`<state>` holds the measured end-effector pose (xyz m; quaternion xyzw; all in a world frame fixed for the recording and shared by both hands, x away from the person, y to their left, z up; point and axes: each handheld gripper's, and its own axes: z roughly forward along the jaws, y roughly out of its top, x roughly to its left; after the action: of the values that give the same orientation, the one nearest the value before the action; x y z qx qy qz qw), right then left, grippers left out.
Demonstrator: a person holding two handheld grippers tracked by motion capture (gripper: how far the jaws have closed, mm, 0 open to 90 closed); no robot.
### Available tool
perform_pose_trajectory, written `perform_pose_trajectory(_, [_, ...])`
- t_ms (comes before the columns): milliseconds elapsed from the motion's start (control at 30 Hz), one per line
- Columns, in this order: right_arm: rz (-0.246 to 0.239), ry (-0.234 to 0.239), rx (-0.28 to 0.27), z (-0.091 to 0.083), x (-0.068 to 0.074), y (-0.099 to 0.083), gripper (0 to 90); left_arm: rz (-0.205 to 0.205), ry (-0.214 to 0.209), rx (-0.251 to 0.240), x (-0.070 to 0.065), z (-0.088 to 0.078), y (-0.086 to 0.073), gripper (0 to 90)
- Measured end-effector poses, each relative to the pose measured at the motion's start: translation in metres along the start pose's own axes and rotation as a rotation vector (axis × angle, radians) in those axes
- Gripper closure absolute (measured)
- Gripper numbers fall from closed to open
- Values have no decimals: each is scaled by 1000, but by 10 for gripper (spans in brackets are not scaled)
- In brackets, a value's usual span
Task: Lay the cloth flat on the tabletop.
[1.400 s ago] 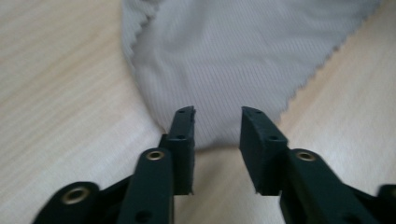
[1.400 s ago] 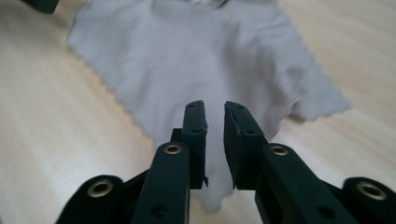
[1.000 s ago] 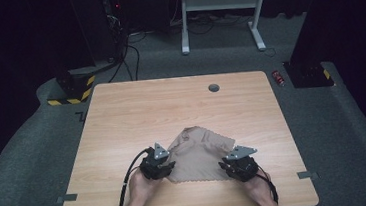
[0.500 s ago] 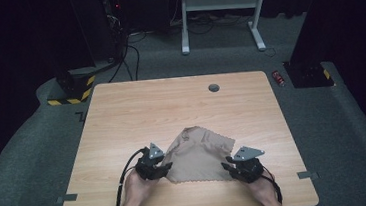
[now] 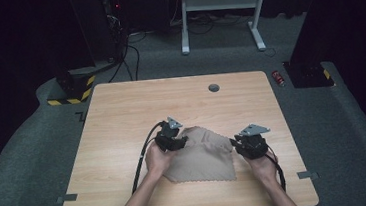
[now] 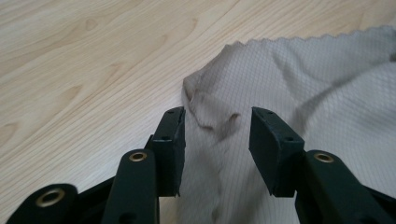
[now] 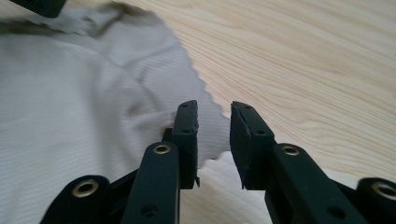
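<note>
**2 handheld grippers worked a beige cloth on a wooden tabletop**

A rumpled beige cloth [image 5: 201, 154] lay on the near half of the tabletop [image 5: 121, 113], between a person's 2 hands. The left gripper [image 5: 173, 143] sat at the cloth's far left corner. Its jaws stood about half open over a small raised pucker of fabric [image 6: 212, 116], with the pads not pressing on it. The right gripper [image 5: 245, 145] sat at the cloth's right edge. Its jaws had just been closing and stood narrowly apart, the scalloped edge [image 7: 205, 100] between them and not clearly pinched.

The likely risk: jaws closing too high could miss the thin fabric, or 1 side could catch while the other slipped, dragging the cloth askew and bunching it further.
</note>
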<state>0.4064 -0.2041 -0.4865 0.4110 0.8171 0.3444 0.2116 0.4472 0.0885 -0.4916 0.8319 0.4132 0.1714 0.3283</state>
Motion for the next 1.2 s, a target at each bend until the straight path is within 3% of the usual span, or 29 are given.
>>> perform_pose_trajectory(100, [34,-2,49,13,-7,-3,712,3,14,31,-5,15,0,548])
perform_pose_trajectory(200, [47,0,59,20,-8,-4,690,7,32,42,-4,21,0,558])
perform_pose_trajectory(333, [63,-1,90,33,-9,-7,677,-2,34,37,-2,25,0,649])
perform_pose_trajectory(367, [68,7,89,34,-10,-6,749,11,29,35,-2,25,0,700])
perform_pose_trajectory(467, [50,19,102,34,-9,-4,809,27,26,37,-2,25,0,834])
perform_pose_trajectory(500, [21,21,113,34,-7,-2,877,30,20,44,0,24,0,875])
perform_pose_trajectory(600, [-2,7,119,35,-5,-1,890,33,5,54,3,21,3,884])
perform_pose_trajectory(733, [-25,-7,106,31,-5,5,895,29,3,22,9,8,11,885])
perform_pose_trajectory(933, [-59,-40,74,25,-8,28,898,8,56,6,27,0,16,885])
perform_pose_trajectory(1200, [-64,-73,63,40,-11,49,898,-34,104,12,43,7,11,885])
